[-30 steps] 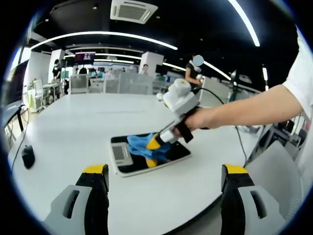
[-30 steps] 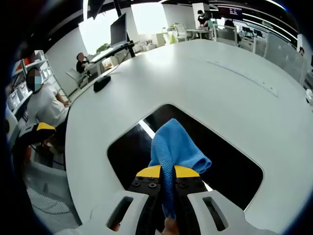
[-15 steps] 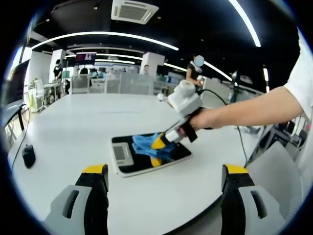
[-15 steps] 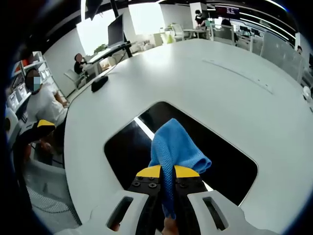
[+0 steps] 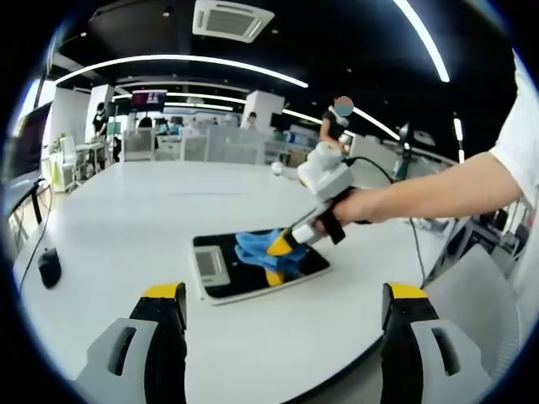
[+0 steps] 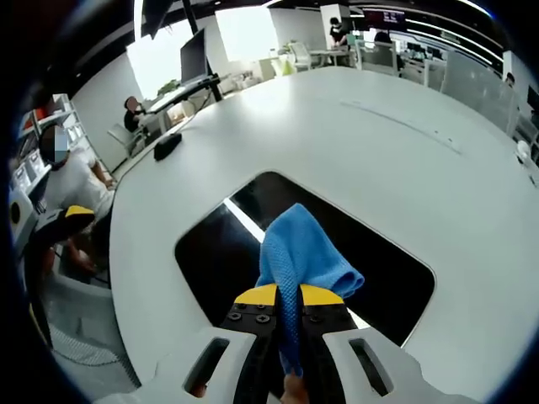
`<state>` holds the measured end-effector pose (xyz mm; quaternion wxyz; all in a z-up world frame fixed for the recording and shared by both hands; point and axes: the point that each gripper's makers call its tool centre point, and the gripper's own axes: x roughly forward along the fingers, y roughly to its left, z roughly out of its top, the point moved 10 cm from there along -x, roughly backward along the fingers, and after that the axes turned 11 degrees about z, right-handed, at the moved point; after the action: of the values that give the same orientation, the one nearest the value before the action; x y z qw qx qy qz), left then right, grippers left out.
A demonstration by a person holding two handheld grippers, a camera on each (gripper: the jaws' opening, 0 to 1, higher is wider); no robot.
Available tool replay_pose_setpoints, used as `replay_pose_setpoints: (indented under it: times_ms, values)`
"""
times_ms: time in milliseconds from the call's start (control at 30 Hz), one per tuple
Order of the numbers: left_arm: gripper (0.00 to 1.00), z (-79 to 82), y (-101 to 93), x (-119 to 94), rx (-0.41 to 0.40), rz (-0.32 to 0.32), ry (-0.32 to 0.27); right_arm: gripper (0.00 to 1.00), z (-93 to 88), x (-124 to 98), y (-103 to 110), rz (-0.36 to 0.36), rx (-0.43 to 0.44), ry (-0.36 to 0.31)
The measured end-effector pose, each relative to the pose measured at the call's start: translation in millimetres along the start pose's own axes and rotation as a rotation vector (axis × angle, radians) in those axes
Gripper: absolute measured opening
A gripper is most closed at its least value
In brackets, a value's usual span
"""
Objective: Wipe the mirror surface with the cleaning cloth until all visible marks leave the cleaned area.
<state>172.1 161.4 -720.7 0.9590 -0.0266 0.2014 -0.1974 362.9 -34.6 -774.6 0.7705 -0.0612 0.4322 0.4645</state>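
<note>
Wiping step in hand. Right gripper (image 6: 287,296) has its jaws clamped on the cleaning cloth (image 6: 305,252), a bunched blue cloth pinched between the yellow tips and bulging out ahead of them. Cloth sits over the mirror (image 6: 387,286) — a dark, glossy rectangular slab lying flat on the white bench (image 6: 404,143), with a bright ceiling light streak reflected in it.

In the left gripper view the same scene from across the bench: right gripper (image 5: 277,259) angled down onto the mirror (image 5: 223,286), cloth (image 5: 255,247) spread on the glass towards its far end, a person's hand (image 5: 349,208) gripping the tool. Near end of the mirror reflects a pale patch; whether marks remain there is too small to tell.

Left gripper (image 5: 282,316) hovers low over the near bench edge, well apart from the mirror, jaws wide apart and empty.

A dark computer mouse (image 5: 48,269) lies near the bench's edge, away from the work.

Judgement: mid-task — part of the surface is not yet covered. Next move calls for dragging the cloth flat across the uncovered near end, keeping pressure even so the mirror does not slide on the smooth bench.
</note>
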Motion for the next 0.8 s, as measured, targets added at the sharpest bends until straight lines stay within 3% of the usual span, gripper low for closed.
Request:
replay_pose_setpoints:
  times_ms: [800]
  values:
    - [0.97,-0.8,-0.7,0.3,0.009,0.001,0.007,0.03,-12.5,-15.6,-17.8,-0.032,0.031,-0.007]
